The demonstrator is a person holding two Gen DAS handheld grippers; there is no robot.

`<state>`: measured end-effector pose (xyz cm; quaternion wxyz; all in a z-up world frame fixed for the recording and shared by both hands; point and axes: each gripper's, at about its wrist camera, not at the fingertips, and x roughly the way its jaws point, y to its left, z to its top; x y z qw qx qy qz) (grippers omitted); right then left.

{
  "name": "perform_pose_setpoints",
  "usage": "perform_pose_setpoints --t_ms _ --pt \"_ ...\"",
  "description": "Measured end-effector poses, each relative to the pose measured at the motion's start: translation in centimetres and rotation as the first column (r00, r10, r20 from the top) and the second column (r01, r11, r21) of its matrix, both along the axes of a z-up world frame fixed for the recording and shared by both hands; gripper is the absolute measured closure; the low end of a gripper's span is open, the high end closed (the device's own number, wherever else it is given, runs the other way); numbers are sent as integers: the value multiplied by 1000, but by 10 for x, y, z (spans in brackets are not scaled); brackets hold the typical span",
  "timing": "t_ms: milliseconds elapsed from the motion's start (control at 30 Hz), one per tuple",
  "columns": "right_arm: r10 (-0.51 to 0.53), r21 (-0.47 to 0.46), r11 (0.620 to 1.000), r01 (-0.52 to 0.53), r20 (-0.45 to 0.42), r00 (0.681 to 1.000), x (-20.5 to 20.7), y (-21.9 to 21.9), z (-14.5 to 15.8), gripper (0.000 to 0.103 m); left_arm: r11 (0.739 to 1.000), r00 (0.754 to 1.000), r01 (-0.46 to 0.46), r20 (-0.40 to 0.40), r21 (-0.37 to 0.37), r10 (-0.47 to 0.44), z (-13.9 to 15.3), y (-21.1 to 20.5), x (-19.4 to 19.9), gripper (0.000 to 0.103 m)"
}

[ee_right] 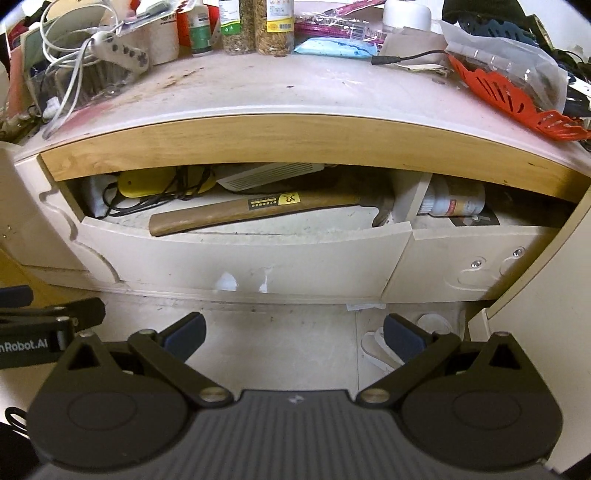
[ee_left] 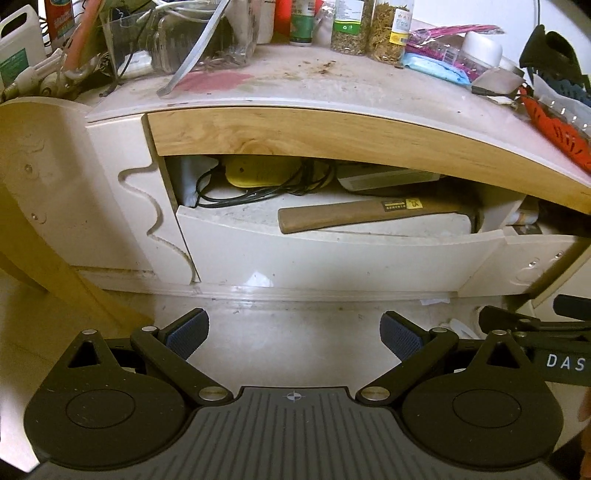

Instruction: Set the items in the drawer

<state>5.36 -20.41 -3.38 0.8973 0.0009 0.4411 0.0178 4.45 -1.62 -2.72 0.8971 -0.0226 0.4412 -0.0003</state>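
Observation:
A cream drawer (ee_left: 332, 258) under a wood-edged desktop stands partly pulled out; it also shows in the right wrist view (ee_right: 243, 258). Inside lie a wooden-handled hammer (ee_left: 369, 216) (ee_right: 251, 212), a yellow object (ee_left: 258, 173) (ee_right: 147, 182) with black cable, and a white slotted box (ee_right: 269, 175). My left gripper (ee_left: 293, 334) is open and empty, low in front of the drawer. My right gripper (ee_right: 293, 334) is open and empty, also below the drawer front.
A second drawer (ee_right: 480, 254) to the right holds a white bottle (ee_right: 454, 201). The desktop (ee_right: 295, 88) carries jars (ee_right: 255, 26), a power strip (ee_right: 122, 50), cables, an orange plastic piece (ee_right: 509, 99) and packets. The floor (ee_right: 280, 343) lies below.

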Motion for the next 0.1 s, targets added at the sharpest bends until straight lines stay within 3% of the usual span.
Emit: perform_pose_setpoints --t_ms 100 --pt "1 6 1000 -1 2 1000 -3 -1 1 0 1000 1000 4 10 -9 -4 1 0 -5 1"
